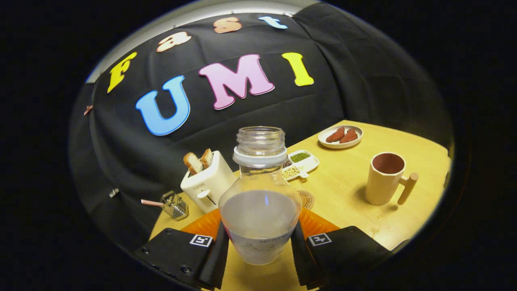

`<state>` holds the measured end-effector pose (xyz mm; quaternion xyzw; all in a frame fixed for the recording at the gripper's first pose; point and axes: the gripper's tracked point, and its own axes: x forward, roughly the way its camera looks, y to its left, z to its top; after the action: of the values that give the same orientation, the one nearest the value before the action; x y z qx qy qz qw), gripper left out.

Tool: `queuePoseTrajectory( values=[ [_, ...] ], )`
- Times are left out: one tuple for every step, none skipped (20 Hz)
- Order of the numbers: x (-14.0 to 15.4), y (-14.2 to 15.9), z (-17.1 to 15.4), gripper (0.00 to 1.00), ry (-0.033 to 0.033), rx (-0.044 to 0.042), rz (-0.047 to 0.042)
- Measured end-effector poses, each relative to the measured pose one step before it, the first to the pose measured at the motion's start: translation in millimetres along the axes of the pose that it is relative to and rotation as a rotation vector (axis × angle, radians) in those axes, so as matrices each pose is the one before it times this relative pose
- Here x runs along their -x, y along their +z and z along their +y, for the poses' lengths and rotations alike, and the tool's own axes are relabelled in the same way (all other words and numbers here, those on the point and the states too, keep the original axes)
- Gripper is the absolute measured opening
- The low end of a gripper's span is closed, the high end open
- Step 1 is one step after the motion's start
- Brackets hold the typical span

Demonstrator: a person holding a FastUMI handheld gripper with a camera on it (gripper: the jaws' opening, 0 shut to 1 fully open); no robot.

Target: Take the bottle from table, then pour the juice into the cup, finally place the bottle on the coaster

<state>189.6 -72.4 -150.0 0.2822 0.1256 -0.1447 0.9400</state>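
Observation:
A clear bottle (pixel 259 202), uncapped and about half full of pale cloudy juice, stands upright between my two fingers, and my gripper (pixel 258 247) is shut on its lower body. The view is tilted. Ahead and to the right stands a beige cup (pixel 385 178) with a dark inside and a wooden handle, apart from the bottle. A round brown coaster (pixel 307 199) lies on the wooden table (pixel 343 194) just behind the bottle, mostly hidden by it.
A white toaster (pixel 206 182) with two bread slices stands left of the bottle, a small wire basket (pixel 174 205) beside it. Beyond lie a divided white dish (pixel 301 163) of beans and a plate (pixel 340 136) of reddish pieces. The black cloth wall stands behind.

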Motion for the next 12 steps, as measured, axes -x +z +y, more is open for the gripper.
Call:
queuePoseTrajectory(
  values=[
    [1.87, 7.24, -4.64, 0.70, -0.00130, -0.06034, -0.00500],
    [0.67, 9.62, -3.88, 0.70, -0.00350, -0.05452, -0.00903],
    [0.32, 7.99, -4.50, 0.70, -0.00602, -0.05078, -0.00909],
    [-1.23, 8.08, -4.63, 0.71, -0.00445, -0.04421, -0.00685],
    [-0.96, 7.30, -3.05, 0.70, -0.00350, -0.03985, -0.00393],
    [-2.70, 6.43, -3.82, 0.70, -0.00394, -0.03904, -0.00050],
    [-1.20, 5.19, -3.71, 0.70, -0.00019, -0.04320, 0.00706],
    [-2.46, 4.72, -3.86, 0.70, -0.00160, -0.04354, 0.00862],
    [-1.42, 6.43, -4.14, 0.70, -0.00016, -0.04906, 0.01085],
    [-2.14, 5.95, -1.88, 0.70, 0.00169, -0.05050, 0.00929],
    [-1.67, 4.30, -2.72, 0.71, 0.00027, -0.04685, 0.00866],
    [-2.40, 3.00, -6.54, 0.70, -0.00833, -0.04583, 0.00896]
  ],
)
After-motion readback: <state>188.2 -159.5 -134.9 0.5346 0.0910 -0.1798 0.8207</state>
